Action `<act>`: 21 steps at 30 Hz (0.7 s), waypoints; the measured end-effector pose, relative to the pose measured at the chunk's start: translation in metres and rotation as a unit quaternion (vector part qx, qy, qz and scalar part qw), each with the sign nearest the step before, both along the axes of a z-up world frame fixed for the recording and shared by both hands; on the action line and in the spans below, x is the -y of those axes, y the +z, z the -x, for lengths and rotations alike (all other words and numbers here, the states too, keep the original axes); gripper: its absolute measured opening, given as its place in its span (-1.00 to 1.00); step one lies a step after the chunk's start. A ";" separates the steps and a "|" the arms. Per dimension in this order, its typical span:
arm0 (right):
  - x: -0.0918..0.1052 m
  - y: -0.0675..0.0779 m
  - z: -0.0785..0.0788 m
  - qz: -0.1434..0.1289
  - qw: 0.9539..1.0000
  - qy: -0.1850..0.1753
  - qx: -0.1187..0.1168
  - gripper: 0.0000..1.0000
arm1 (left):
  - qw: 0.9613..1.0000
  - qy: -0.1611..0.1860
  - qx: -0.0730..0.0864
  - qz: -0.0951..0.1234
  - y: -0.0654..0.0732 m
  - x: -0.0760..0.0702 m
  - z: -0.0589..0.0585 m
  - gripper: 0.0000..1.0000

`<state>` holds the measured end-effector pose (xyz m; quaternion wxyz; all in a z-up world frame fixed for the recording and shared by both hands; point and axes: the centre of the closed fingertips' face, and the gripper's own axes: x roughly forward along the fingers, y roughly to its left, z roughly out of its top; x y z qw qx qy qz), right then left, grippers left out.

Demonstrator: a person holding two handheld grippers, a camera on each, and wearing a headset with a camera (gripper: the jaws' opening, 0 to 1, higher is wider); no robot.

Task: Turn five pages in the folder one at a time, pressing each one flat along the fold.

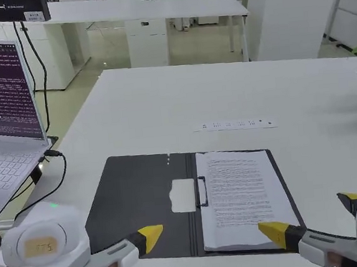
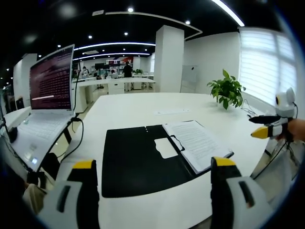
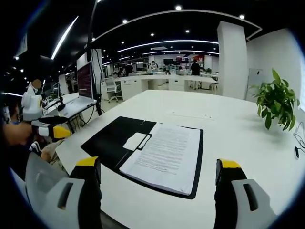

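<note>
A black folder (image 1: 137,202) lies open flat on the white table. A stack of printed pages (image 1: 243,193) rests on its right half, held by a clip (image 1: 202,192) at the fold. A white card (image 1: 184,195) sits on the left cover. My left gripper (image 2: 155,164) hovers open at the folder's near left edge, its yellow fingertips (image 1: 151,236) wide apart and holding nothing. My right gripper (image 3: 159,162) is open too, one fingertip (image 1: 274,231) over the near right corner of the pages, the other off to the right.
An open laptop (image 1: 2,124) with a cable stands at the left edge of the table. A white strip (image 1: 235,125) lies beyond the folder. A potted plant (image 2: 228,88) stands at the far right. Other desks and people are in the background.
</note>
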<state>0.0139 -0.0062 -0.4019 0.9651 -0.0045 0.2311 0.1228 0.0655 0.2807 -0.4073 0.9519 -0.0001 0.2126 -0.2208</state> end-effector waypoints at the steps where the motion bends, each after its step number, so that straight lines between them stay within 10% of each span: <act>1: 0.000 0.000 0.000 -0.001 1.000 0.000 0.000 1.00 | 1.000 0.001 -0.003 0.000 -0.001 -0.001 0.000 0.98; 21: -0.002 -0.004 -0.003 -0.001 1.000 0.002 -0.008 1.00 | 1.000 0.000 -0.013 -0.003 -0.007 0.003 -0.001 0.98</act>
